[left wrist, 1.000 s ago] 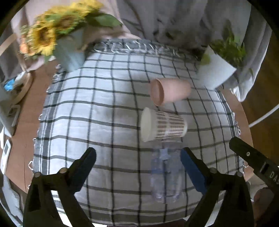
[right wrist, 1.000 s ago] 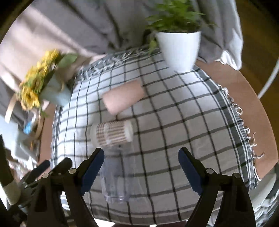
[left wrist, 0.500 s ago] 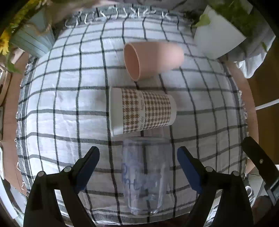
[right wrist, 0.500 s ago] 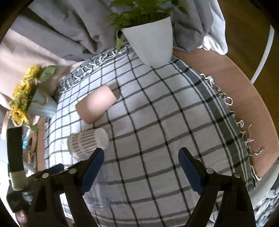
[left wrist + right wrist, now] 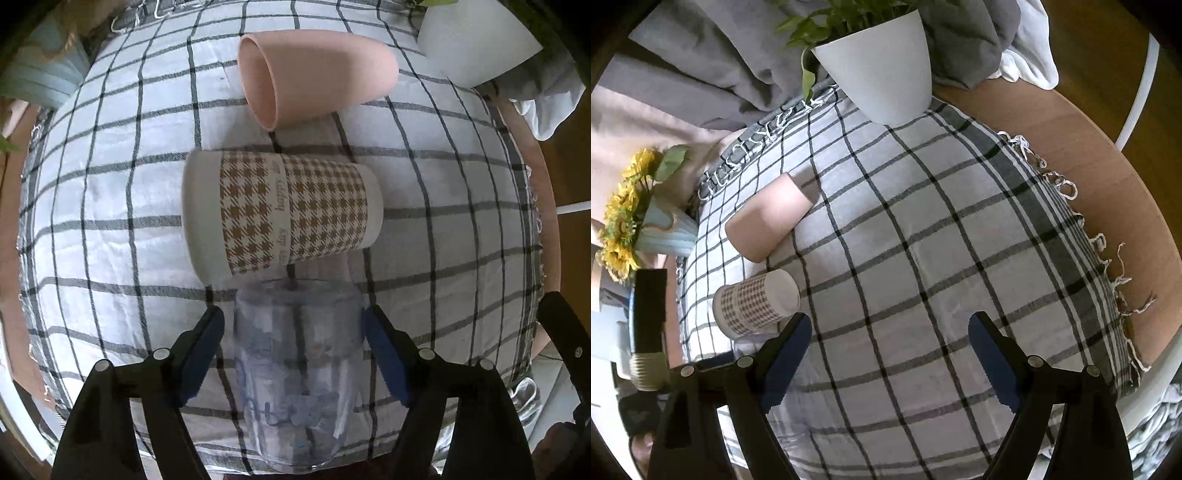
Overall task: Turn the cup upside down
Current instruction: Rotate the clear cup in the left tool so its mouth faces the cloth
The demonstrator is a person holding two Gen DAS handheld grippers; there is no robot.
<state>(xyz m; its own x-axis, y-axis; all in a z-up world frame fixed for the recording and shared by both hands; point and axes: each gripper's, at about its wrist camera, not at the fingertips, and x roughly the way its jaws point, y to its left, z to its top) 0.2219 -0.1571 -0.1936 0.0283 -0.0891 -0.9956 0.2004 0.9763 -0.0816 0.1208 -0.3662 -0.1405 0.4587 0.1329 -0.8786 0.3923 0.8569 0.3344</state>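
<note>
Checked cloth (image 5: 110, 206), clear cup (image 5: 295, 369) lying between spread left jaws

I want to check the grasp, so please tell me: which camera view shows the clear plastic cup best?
The left wrist view. There the clear plastic cup lies on its side between the open fingers of the left gripper, nearly whole. In the right wrist view only a sliver of it shows, behind that gripper's finger.

clear cup (image 5: 295, 373) nearest, paper cup (image 5: 282, 216) behind, plastic cup (image 5: 314, 75) farthest
</note>
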